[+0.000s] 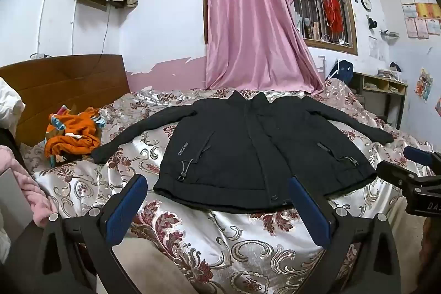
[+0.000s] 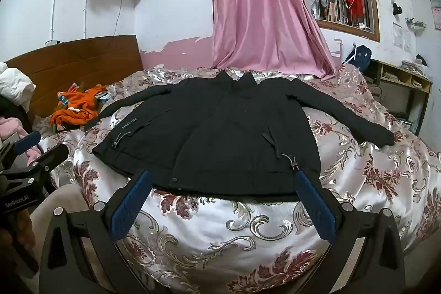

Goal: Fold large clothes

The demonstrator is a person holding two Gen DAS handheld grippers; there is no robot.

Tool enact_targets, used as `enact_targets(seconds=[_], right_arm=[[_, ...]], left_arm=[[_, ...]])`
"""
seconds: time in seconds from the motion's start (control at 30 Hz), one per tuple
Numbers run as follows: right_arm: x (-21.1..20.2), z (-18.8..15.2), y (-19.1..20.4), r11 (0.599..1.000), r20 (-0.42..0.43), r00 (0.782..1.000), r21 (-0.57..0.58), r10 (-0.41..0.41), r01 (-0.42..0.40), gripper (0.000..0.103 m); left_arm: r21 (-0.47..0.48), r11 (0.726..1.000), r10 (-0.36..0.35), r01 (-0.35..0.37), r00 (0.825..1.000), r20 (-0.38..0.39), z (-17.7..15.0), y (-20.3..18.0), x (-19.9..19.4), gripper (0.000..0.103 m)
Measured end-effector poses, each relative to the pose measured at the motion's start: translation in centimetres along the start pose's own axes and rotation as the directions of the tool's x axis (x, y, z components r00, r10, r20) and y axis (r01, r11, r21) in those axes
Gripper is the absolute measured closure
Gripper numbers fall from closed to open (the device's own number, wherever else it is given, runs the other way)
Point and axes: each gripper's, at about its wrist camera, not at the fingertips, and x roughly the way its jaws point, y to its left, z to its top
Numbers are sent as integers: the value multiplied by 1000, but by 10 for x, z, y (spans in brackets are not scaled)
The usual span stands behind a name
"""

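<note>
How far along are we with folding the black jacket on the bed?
Done: the black zip-front jacket lies spread flat, front up, on the floral satin bedspread, both sleeves stretched outward.
In hand: nothing. The left gripper and right gripper are both open, hovering near the hem without touching it.
Left: every fold. Neither sleeve is tucked in, and the body is unfolded.

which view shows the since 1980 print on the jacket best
The left wrist view. There the grey print on the black jacket sits nearer the frame's centre, larger and legible. In the right wrist view the same print lies further left, smaller and blurrier, so the letters are hard to read.
</note>
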Motion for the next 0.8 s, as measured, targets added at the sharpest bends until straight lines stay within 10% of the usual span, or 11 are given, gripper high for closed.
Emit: enact_targets(seconds=[0.8], right_arm=[[6,-2,1,1000,-16,1000,11,4,-4,1]], left_arm=[[1,1000,0,0,1000,-5,0,0,0,0]])
